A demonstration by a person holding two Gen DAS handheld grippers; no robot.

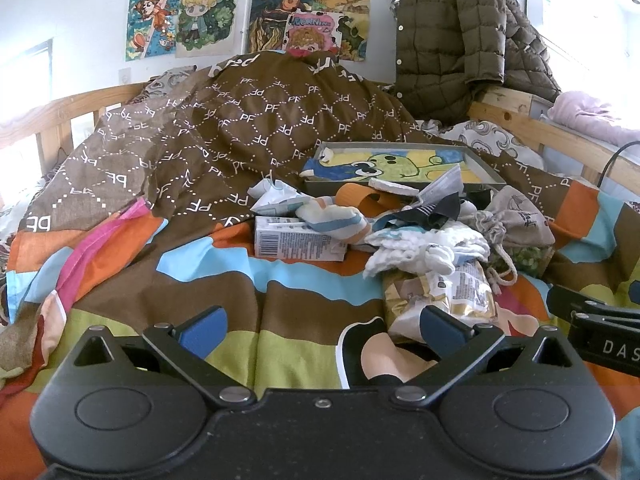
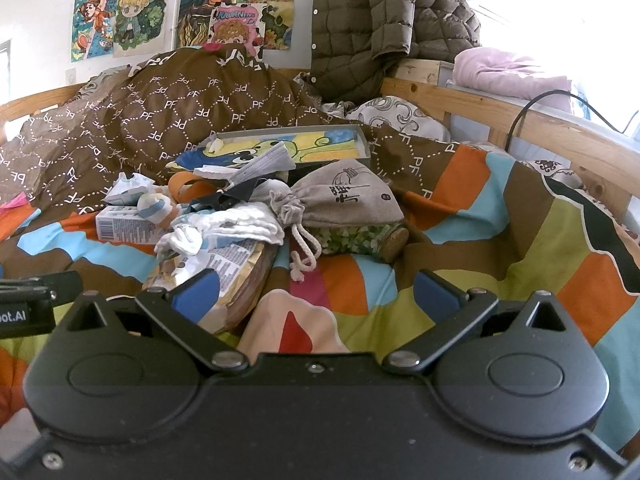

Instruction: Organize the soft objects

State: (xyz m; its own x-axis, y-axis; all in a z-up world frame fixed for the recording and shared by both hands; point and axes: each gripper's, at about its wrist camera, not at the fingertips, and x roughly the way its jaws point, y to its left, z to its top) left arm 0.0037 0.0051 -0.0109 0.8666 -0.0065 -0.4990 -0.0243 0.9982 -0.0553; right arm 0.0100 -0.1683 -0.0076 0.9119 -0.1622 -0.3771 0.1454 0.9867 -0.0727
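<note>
A heap of small things lies on the colourful bedspread. It holds white socks, a blue-striped sock, a grey drawstring pouch, a white carton, a gold snack packet and a face mask. My left gripper is open, near the packet's left side, holding nothing. My right gripper is open in front of the heap, holding nothing.
A shallow grey box with a frog picture lies behind the heap. A brown patterned duvet is piled at the back. A quilted jacket hangs on the wooden bed rail.
</note>
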